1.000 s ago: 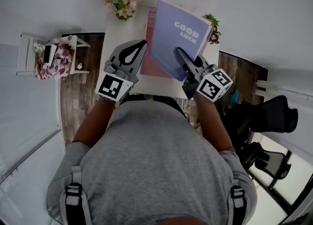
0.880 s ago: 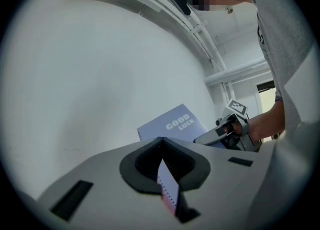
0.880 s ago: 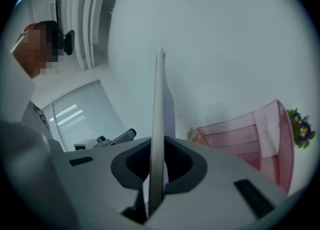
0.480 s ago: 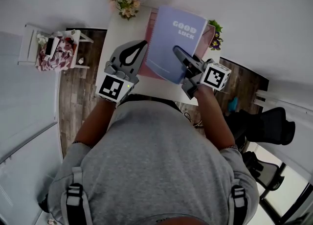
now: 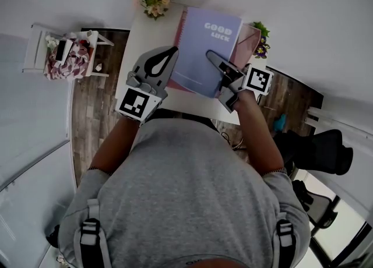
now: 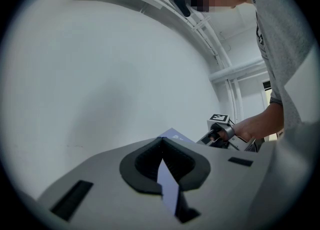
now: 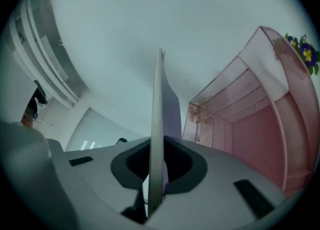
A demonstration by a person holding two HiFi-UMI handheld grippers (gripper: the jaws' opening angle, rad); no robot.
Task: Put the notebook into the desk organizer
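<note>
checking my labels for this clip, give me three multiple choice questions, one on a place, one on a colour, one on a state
1. Where is the notebook?
A clamped in the right hand-held gripper
B lying on the floor
C shut in a drawer

2. What colour is the desk organizer?
A green
B pink
C black

3. How do the left hand-held gripper jaws stand?
A wide apart
B clamped on a pen
C together, holding nothing

Answers:
1 A, the right gripper view shows the notebook's edge pinched between the jaws.
2 B, its mesh walls are pink.
3 C, the tips meet in the head view and nothing is held between them.
</note>
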